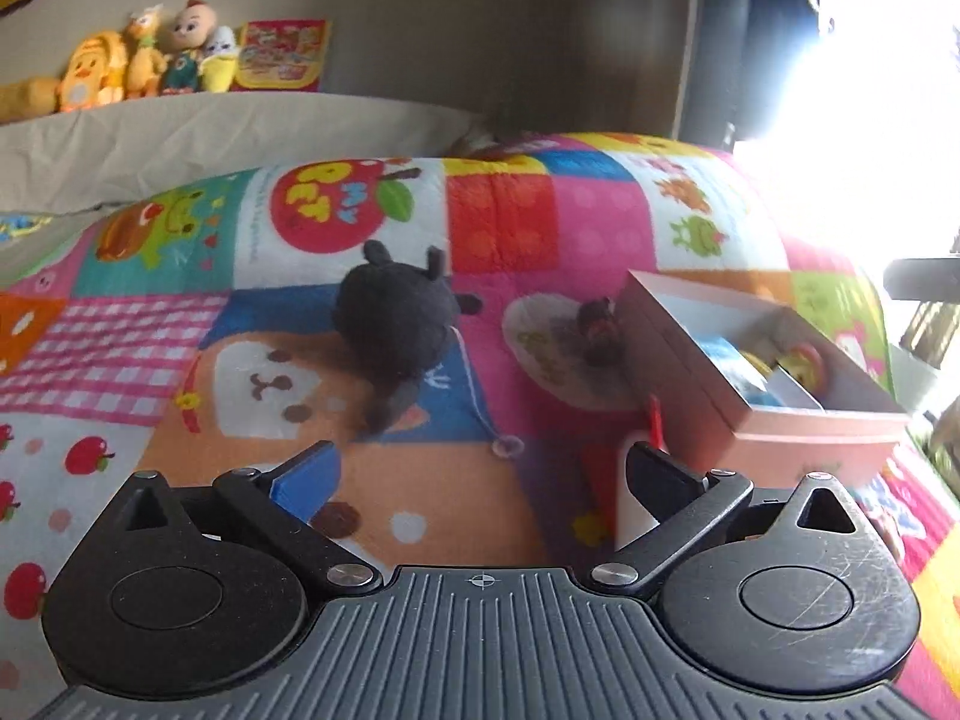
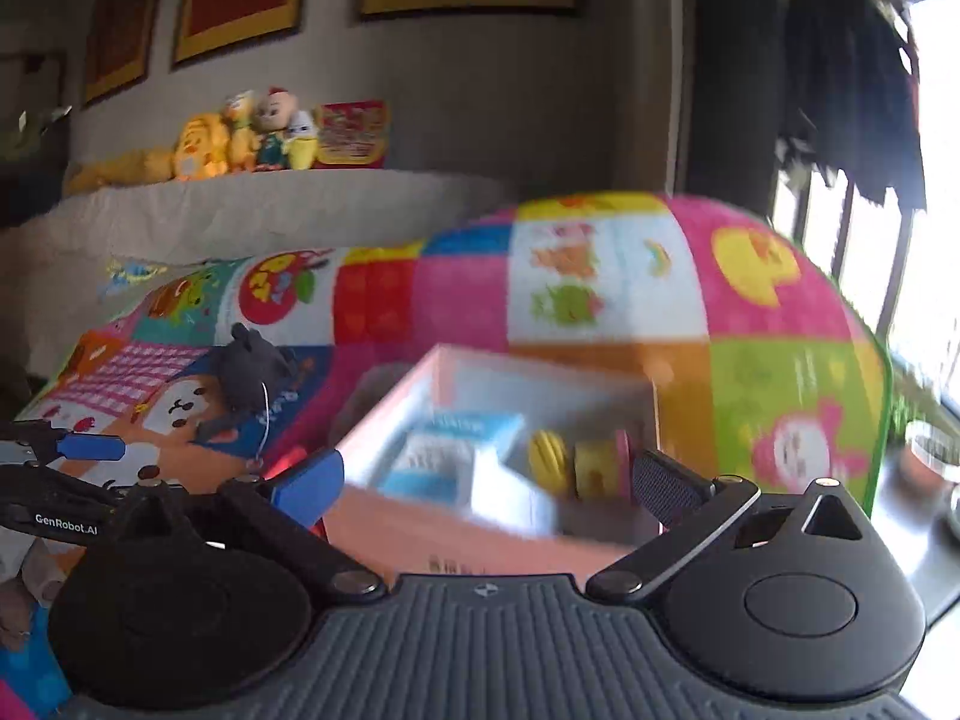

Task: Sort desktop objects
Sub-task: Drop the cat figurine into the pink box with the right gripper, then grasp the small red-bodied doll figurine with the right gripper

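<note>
Both on a patchwork cartoon blanket (image 1: 570,228), bright window glare at right. Black plush toy (image 1: 396,318) lying mid-blanket, ahead of left gripper (image 1: 480,480), nothing btwn it and the fingers; thin white cord trailing from the plush toward a small ring near the gripper. Round pale disc w/ a small dark-red figure on it (image 1: 594,324), just beside the box's left wall. Red-and-white item, prob. a small bottle, partly hidden behind the black finger of left gripper, tight against the box corner; can't tell exactly what.

Pink cardboard box (image 1: 690,360), open top, right of the plush. Inside: blue-white carton (image 2: 444,456), yellow round piece (image 2: 549,456), yellow-red roll-like toy (image 2: 600,468); rest blurred.

Left gripper: fingers spread wide, empty. Right gripper (image 2: 486,480): fingers wide apart too, nothing clamped, box seen between them, near rim low in view.

Far shelf along the wall: row of stuffed toys (image 1: 144,60) + a red picture book. Framed pictures above.
</note>
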The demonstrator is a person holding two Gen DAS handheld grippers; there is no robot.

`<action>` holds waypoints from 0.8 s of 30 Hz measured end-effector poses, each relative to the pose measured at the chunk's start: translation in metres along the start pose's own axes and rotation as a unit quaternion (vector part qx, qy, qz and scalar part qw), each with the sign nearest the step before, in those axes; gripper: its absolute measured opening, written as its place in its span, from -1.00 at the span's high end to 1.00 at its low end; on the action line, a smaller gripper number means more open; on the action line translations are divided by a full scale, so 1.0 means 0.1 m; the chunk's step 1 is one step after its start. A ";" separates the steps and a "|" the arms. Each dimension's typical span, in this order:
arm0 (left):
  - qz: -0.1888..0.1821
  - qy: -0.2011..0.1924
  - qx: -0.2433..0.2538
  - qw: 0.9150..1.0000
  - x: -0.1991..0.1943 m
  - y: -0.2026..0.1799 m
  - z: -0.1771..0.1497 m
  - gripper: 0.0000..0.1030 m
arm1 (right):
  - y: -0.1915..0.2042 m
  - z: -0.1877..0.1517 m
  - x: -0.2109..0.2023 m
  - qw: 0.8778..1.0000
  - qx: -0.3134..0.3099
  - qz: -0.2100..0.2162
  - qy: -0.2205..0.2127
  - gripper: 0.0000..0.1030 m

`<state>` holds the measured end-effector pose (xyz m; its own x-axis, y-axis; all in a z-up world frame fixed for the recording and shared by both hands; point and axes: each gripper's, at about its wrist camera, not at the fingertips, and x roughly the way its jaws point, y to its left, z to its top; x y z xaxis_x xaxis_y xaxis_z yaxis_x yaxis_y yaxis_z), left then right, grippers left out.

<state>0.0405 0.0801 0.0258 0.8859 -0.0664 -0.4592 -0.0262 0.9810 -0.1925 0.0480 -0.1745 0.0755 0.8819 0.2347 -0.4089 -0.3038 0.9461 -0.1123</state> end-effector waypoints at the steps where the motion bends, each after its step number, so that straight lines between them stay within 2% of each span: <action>1: -0.002 -0.003 -0.024 1.000 0.04 0.08 0.00 -1.00 | 0.08 0.24 0.16 1.000 -0.015 0.016 0.012 -0.61; 2: -0.010 -0.004 -0.046 0.999 0.07 0.16 -0.02 -1.00 | 0.15 0.45 0.34 0.999 -0.022 0.035 0.032 -0.47; 4: -0.019 0.014 -0.069 0.997 0.13 0.24 -0.04 -1.00 | 0.32 0.83 0.81 0.994 -0.032 0.062 0.083 0.04; 6: -0.037 0.010 -0.084 0.996 0.11 0.31 -0.04 -1.00 | 0.53 1.09 1.37 0.987 -0.052 0.066 0.139 0.19; 9: -0.044 0.008 -0.087 0.995 0.09 0.31 -0.07 -1.00 | 0.78 1.19 2.13 0.970 -0.068 0.054 0.226 0.36; 11: -0.050 0.006 -0.086 0.995 0.09 0.31 -0.07 -1.00 | 0.92 1.09 2.53 0.961 -0.095 0.022 0.260 0.36; 13: -0.058 0.004 -0.087 0.995 0.07 0.32 -0.08 -1.00 | 1.03 0.98 2.83 0.950 -0.124 -0.027 0.285 0.36; 16: -0.065 0.005 -0.095 0.993 0.08 0.35 -0.08 -1.00 | 1.13 0.84 3.08 0.934 -0.167 -0.069 0.308 0.40; 20: -0.072 0.006 -0.104 0.992 0.08 0.37 -0.08 -1.00 | 1.29 0.65 3.20 0.916 -0.232 -0.096 0.312 0.41; 23: -0.073 0.006 -0.106 0.992 0.07 0.38 -0.09 -1.00 | 1.36 0.59 3.17 0.916 -0.250 -0.104 0.297 0.54; 24: -0.073 0.006 -0.107 0.992 0.07 0.38 -0.09 -1.00 | 1.35 0.61 3.13 0.921 -0.241 -0.105 0.288 0.80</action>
<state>0.0414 0.1152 0.0076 0.8819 -0.2077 -0.4232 0.0025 0.8997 -0.4364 0.3049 0.0406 -0.0123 0.6435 -0.2316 -0.7295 -0.3953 0.7156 -0.5759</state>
